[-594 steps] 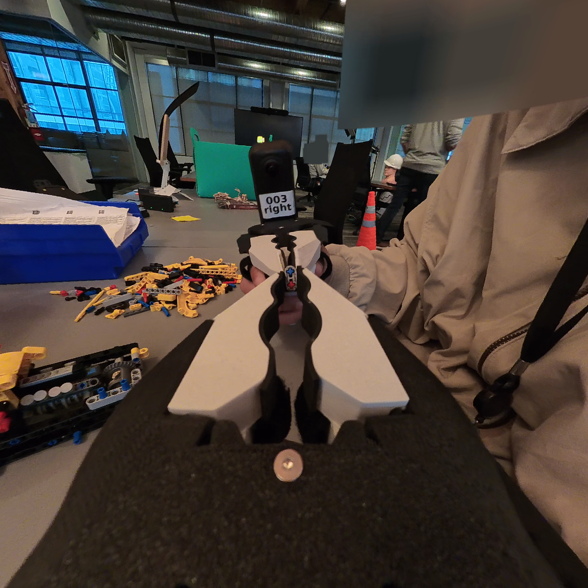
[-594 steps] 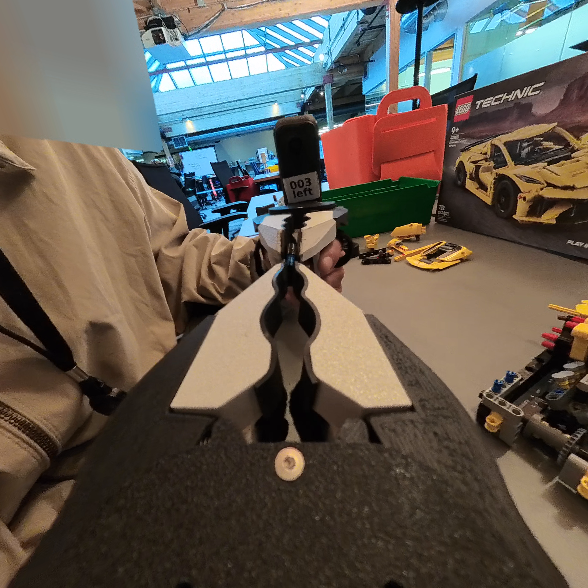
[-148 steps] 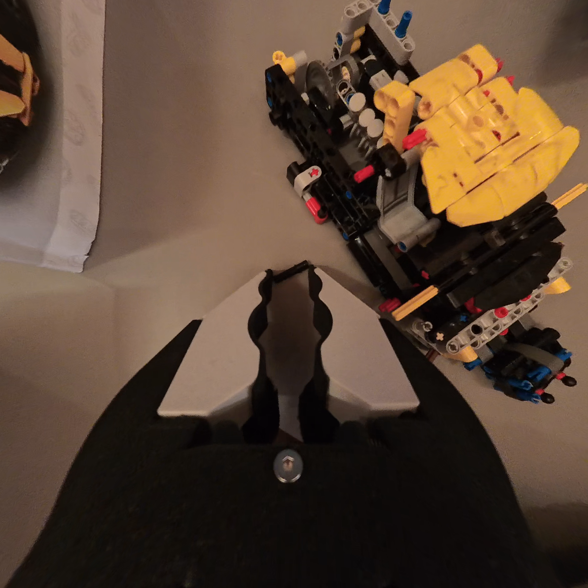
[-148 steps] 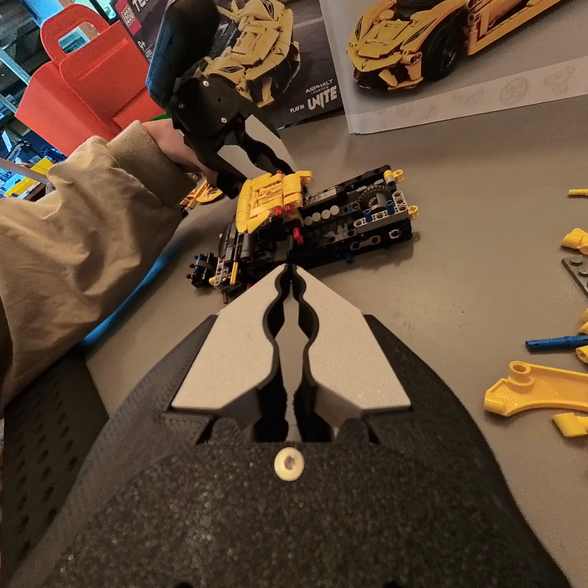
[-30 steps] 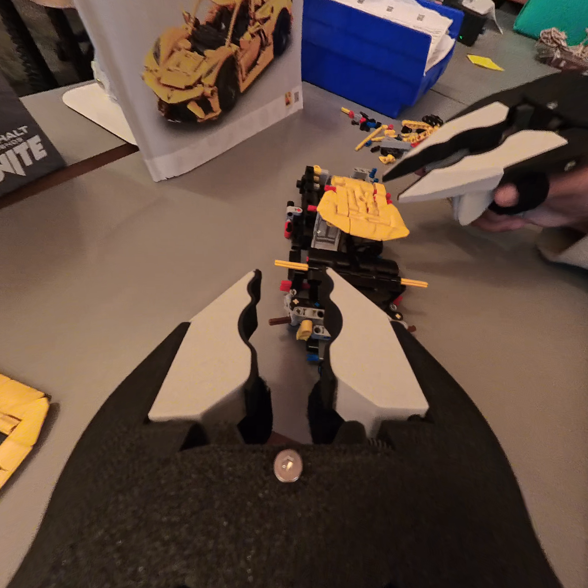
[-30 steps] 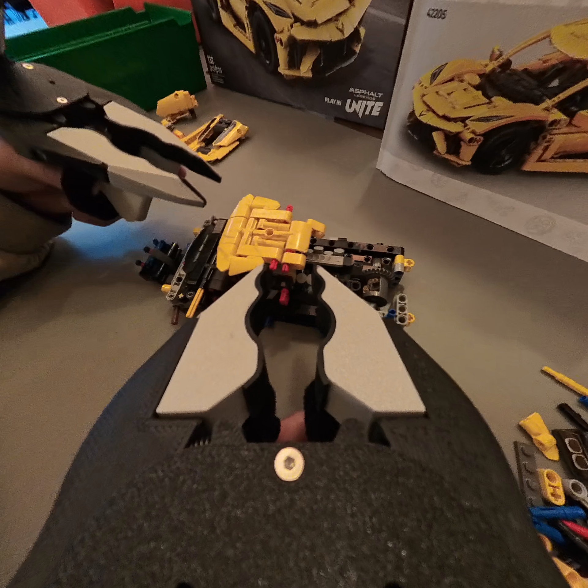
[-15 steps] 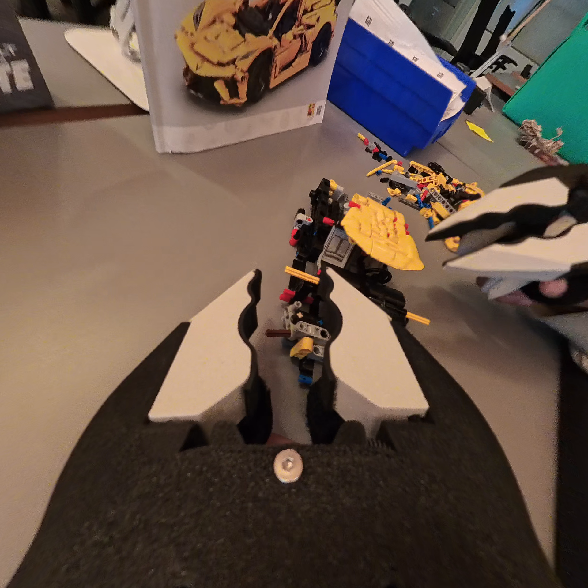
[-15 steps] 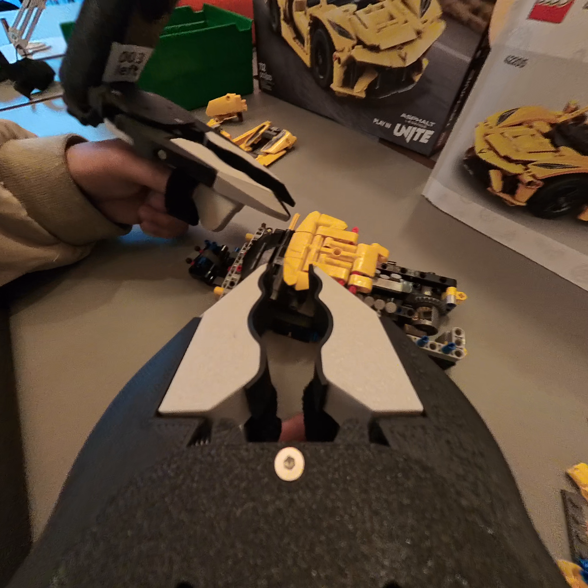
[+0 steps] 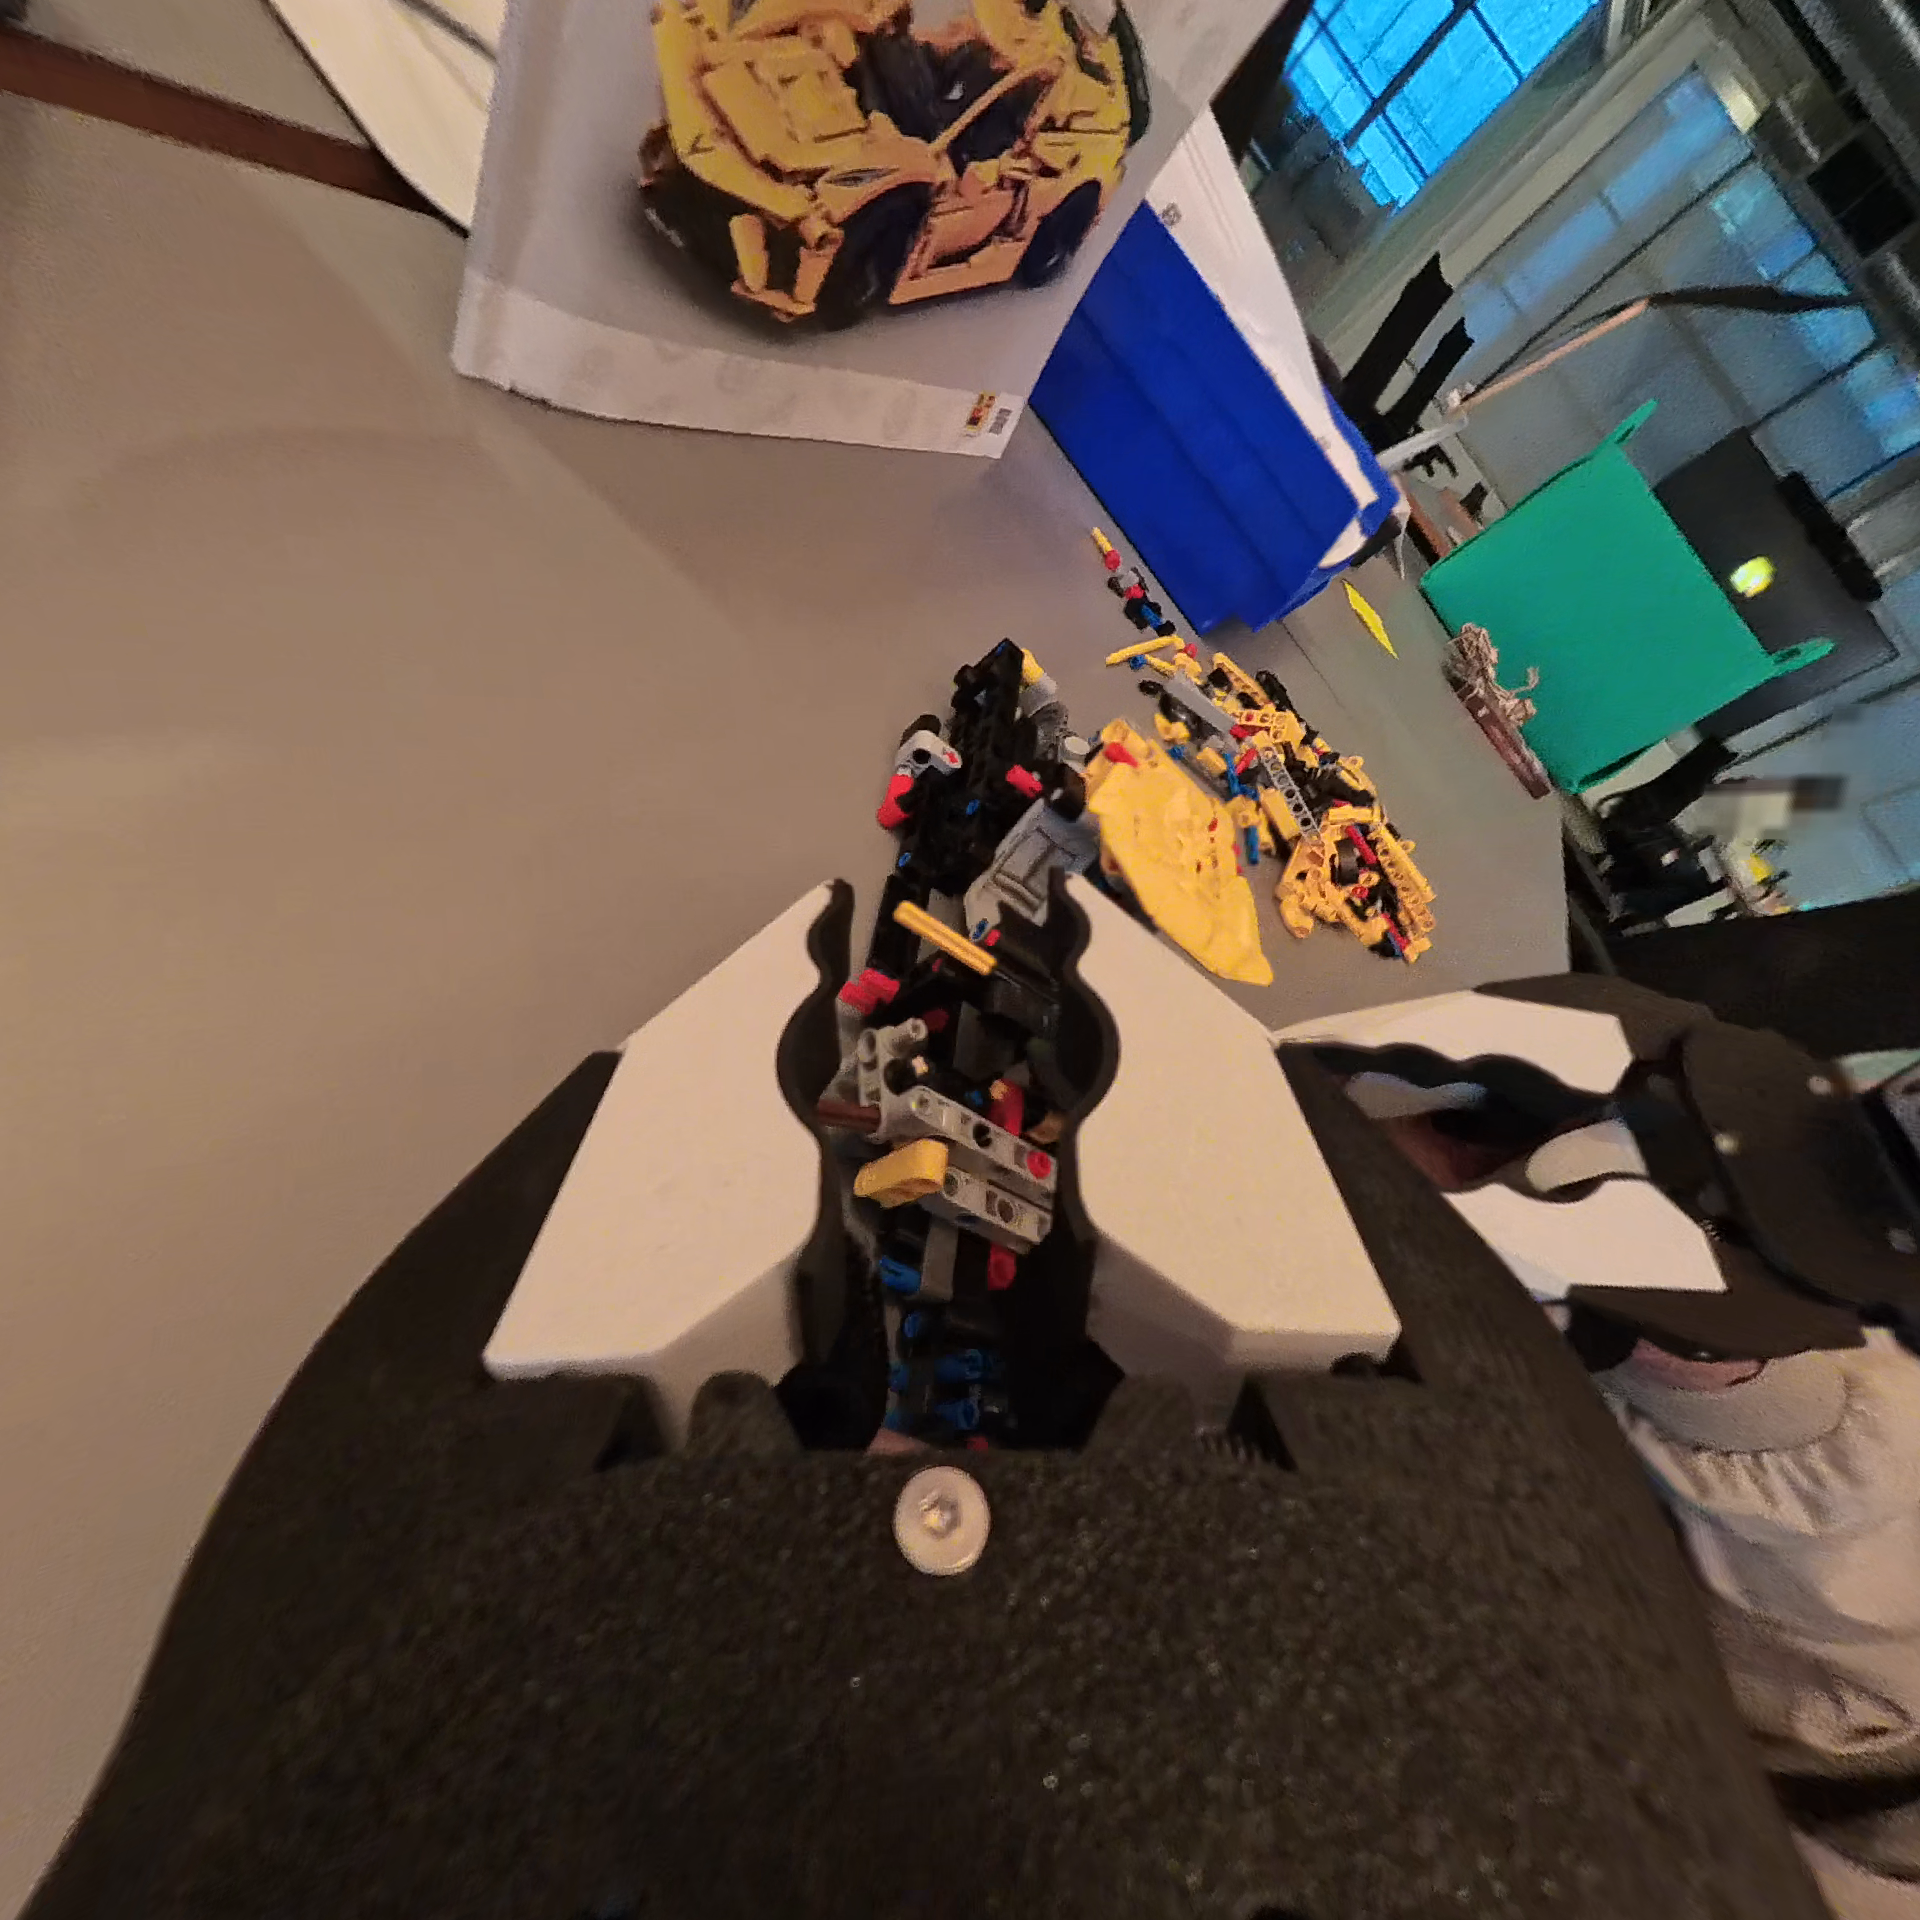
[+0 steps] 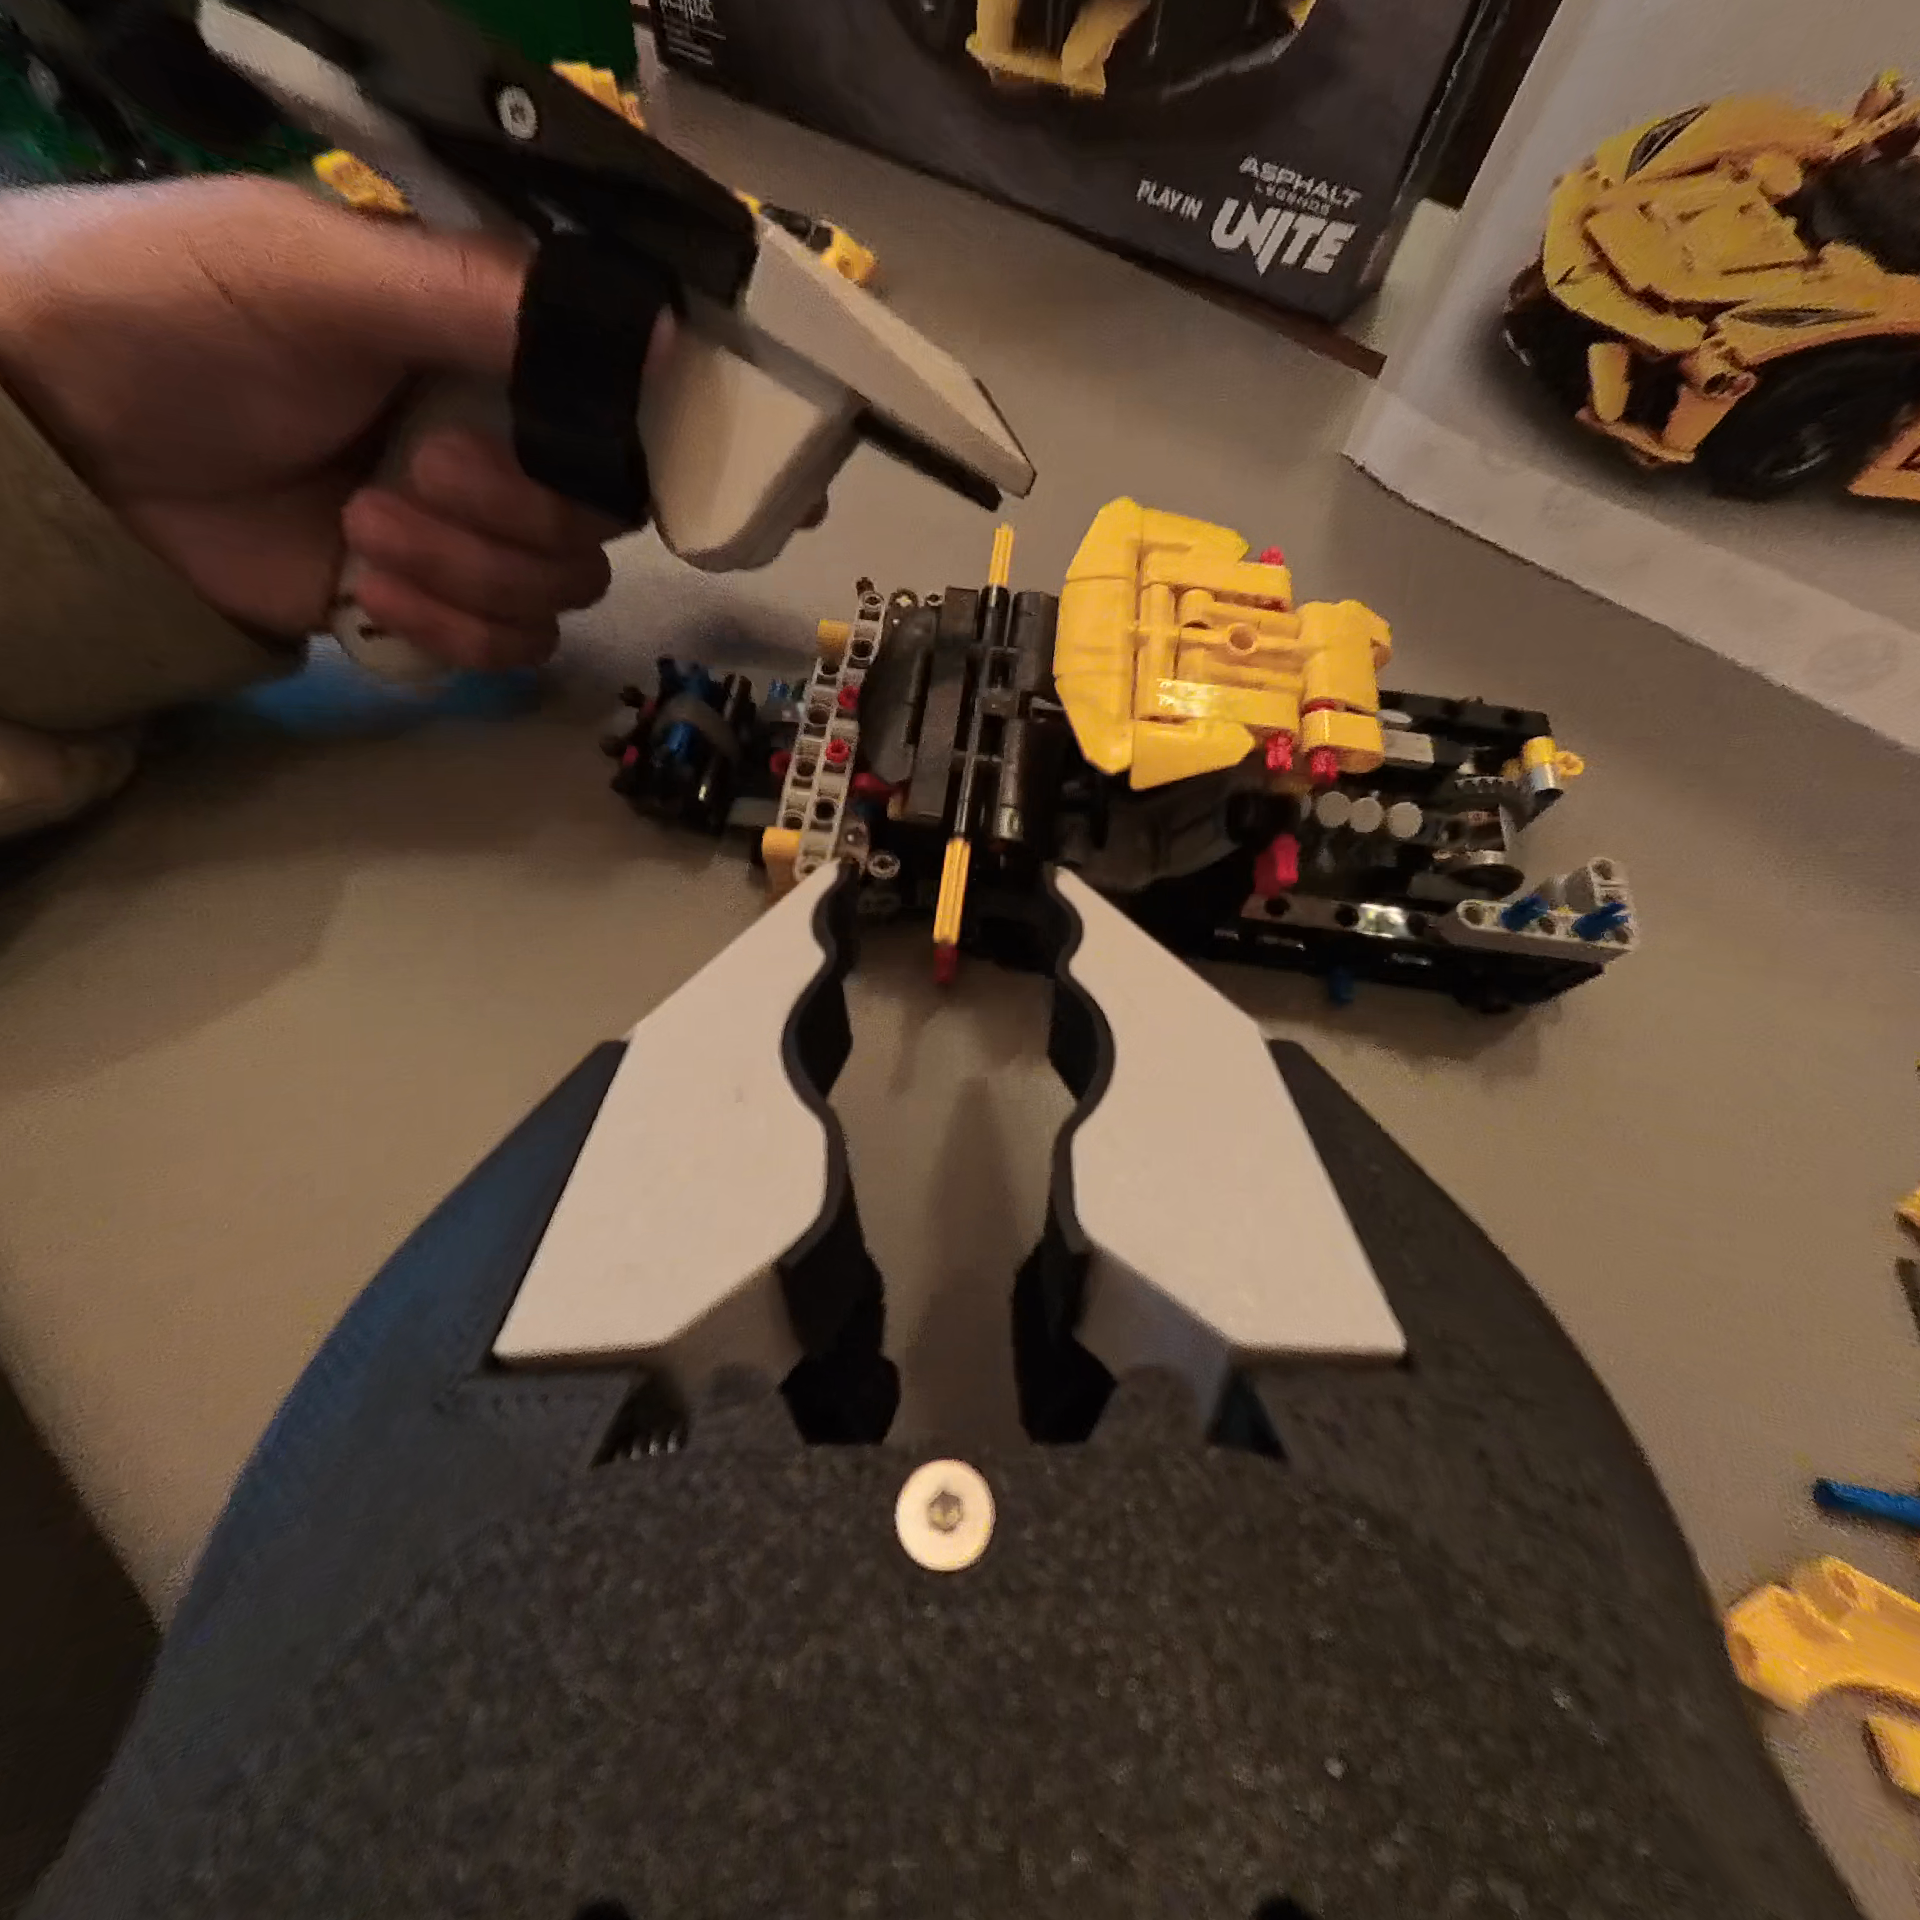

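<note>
A half-built brick car chassis (image 10: 1039,748), black with a yellow body panel (image 10: 1195,644), lies on the grey table (image 10: 416,1039). My left gripper (image 9: 945,894) is open, and the chassis end (image 9: 956,1132) shows between its fingers. In the right wrist view the left gripper (image 10: 977,457) hovers just above the chassis's left end, held by a hand. My right gripper (image 10: 951,894) is open and empty, its tips at the chassis's near side by a yellow axle (image 10: 951,883). It also shows in the left wrist view (image 9: 1320,1060), to the right.
A picture sheet of a yellow car (image 9: 831,208), a blue bin (image 9: 1195,468) and a pile of loose pieces (image 9: 1320,831) lie beyond the chassis. A dark box (image 10: 1143,104) stands at the back. Loose yellow parts (image 10: 1818,1652) and a blue pin (image 10: 1870,1501) lie at the right. The left gripper's tips are roughly 11 cm from the right gripper's. From the right gripper's tips to the blue pin (image 10: 1870,1501) is close to 20 cm.
My left gripper has moved forward over the chassis end, which now shows between its fingers. My right gripper has drawn back from the yellow panel to the near side. Both stay open.
</note>
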`<action>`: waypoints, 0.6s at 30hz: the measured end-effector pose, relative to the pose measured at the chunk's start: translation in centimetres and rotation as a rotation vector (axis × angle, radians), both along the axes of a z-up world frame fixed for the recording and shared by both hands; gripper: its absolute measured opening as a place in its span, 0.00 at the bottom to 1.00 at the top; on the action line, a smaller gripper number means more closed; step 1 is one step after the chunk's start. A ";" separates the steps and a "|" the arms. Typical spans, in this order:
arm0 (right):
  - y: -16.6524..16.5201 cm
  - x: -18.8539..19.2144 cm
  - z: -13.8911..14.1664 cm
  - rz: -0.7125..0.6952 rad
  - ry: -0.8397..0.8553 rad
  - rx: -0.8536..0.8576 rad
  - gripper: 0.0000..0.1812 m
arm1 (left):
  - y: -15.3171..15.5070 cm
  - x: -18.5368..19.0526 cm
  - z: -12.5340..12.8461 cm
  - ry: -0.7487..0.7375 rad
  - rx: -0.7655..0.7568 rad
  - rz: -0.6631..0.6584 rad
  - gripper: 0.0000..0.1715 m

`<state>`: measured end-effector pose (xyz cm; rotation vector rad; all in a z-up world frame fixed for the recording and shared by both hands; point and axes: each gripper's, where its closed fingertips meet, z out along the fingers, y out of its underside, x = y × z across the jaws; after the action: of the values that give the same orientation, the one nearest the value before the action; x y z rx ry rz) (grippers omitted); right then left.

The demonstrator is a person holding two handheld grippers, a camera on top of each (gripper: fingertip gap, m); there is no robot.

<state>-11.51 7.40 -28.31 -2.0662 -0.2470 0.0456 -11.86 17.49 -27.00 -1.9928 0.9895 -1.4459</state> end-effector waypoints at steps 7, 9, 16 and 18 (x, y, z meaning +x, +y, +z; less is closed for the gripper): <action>0.0 -0.4 -1.4 0.026 0.003 -0.063 0.11 | -4.3 -0.4 -0.3 0.123 0.297 -0.213 0.22; 0.1 -0.5 -1.6 0.027 0.022 -0.077 0.09 | -4.9 -0.1 -0.3 0.120 0.301 -0.223 0.22; 0.6 -0.3 -1.8 0.018 0.067 -0.092 0.03 | -3.9 -0.3 -0.8 0.206 0.479 -0.175 0.25; 0.6 -0.5 -1.8 0.024 0.067 -0.095 0.03 | -4.5 -0.3 -1.3 0.248 0.555 -0.212 0.31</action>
<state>-11.99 8.01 -30.14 -2.1515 -0.2328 0.1431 -12.20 12.99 -28.26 -1.7069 1.5509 -0.8882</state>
